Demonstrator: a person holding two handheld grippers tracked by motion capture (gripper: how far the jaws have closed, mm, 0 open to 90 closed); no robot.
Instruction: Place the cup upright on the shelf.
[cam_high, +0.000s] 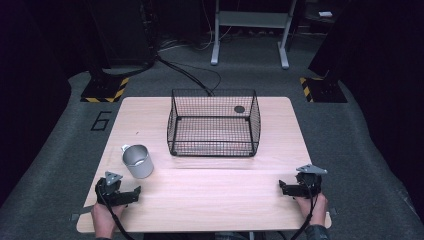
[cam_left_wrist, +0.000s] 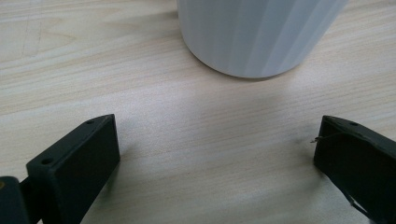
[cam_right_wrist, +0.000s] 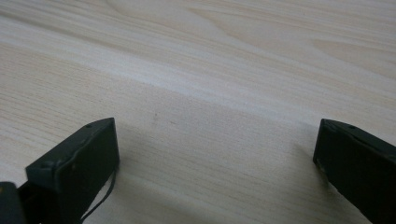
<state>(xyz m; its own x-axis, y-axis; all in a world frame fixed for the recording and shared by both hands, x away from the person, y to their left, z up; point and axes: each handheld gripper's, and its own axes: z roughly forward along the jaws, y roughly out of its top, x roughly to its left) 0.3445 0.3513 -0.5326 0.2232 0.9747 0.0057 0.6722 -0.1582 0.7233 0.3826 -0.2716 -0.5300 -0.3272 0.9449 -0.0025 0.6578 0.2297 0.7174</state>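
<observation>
A metal cup (cam_high: 137, 161) is stood upright on the left part of the tabletop (cam_high: 210, 195), with its small handle turned toward the far left and its open mouth facing up, so that its smooth round wall is offered to a sideways grasp. The left gripper (cam_high: 131, 194) is rested low on the near left of the tabletop, just near of the cup, and it is aimed so that the cup's pale wall (cam_left_wrist: 259, 37) is seen straight ahead between its jaws in the left gripper view. These jaws are spread wide, with bare wood between them and nothing held, an opening that is judged wide enough to take the cup's body once the gripper is brought forward. The right gripper (cam_high: 286, 188) is laid at the near right, well apart from the cup, with its jaws likewise spread wide and empty over plain wood in the right gripper view; it is judged to be parked out of the way. A black wire basket (cam_high: 214, 122) is set at the middle of the far half of the tabletop, open at the top and with nothing seen in it apart from a dark round spot (cam_high: 239, 109) at its far right, which cannot be identified. The basket's open top and central place suggest a receptacle, and the cup is judged the likely thing to be lifted into it, a step not yet begun.
</observation>
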